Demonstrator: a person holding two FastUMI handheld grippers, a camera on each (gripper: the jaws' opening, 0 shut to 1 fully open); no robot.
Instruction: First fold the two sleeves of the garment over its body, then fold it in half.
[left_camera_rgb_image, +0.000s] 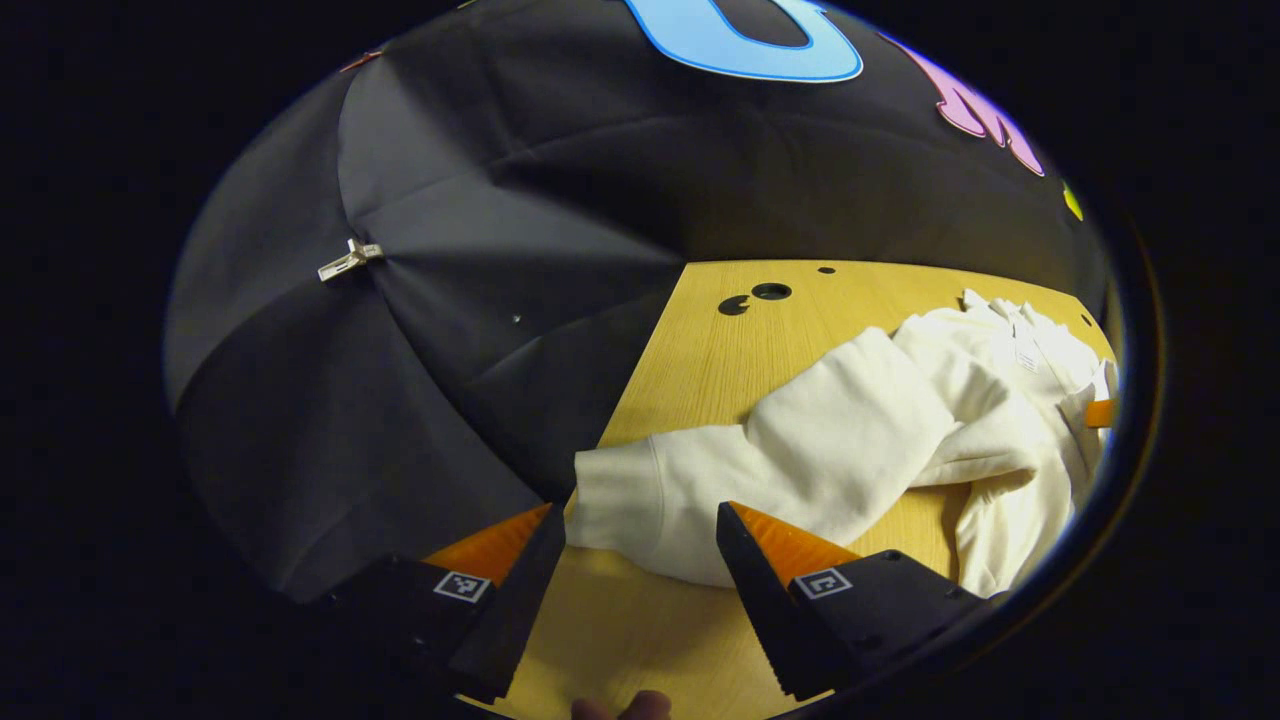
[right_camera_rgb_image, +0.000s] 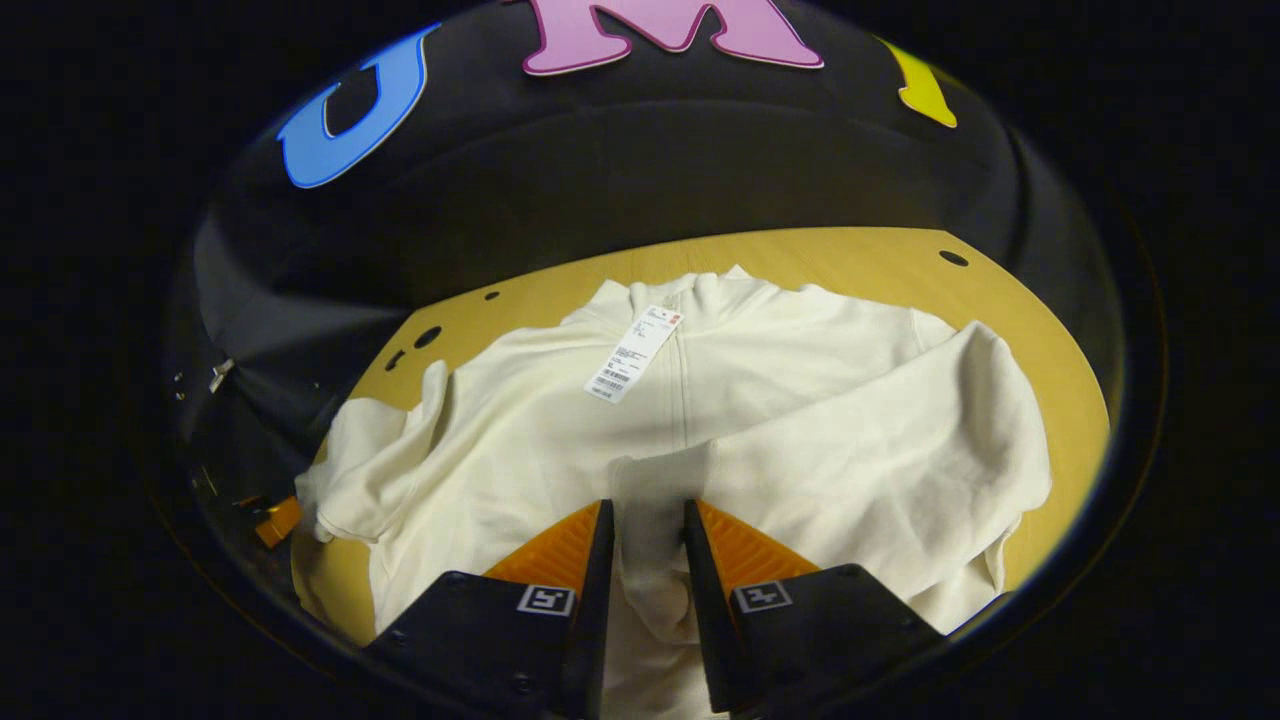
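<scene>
Garment (right_camera_rgb_image: 700, 400): cream, lying crumpled on the wooden table (right_camera_rgb_image: 1050, 330).
Right gripper (right_camera_rgb_image: 645, 520): fingers pinch a sleeve cuff (right_camera_rgb_image: 650, 500) laid over the body.
Left gripper (left_camera_rgb_image: 640, 525): spread apart, other cuff (left_camera_rgb_image: 615, 500) between its fingers, unpinched.
Free room: bare table edge at 7 o'clock in the left gripper view.

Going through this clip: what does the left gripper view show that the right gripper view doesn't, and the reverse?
Left gripper view: the left gripper open, the unfolded sleeve lying out to the table edge with its cuff between the fingers, and a clip on the cloth wall.
Right gripper view: the right gripper closed on the folded sleeve laid across the body, and the hang tag at the collar.
Both: the white garment on the wooden table.
</scene>
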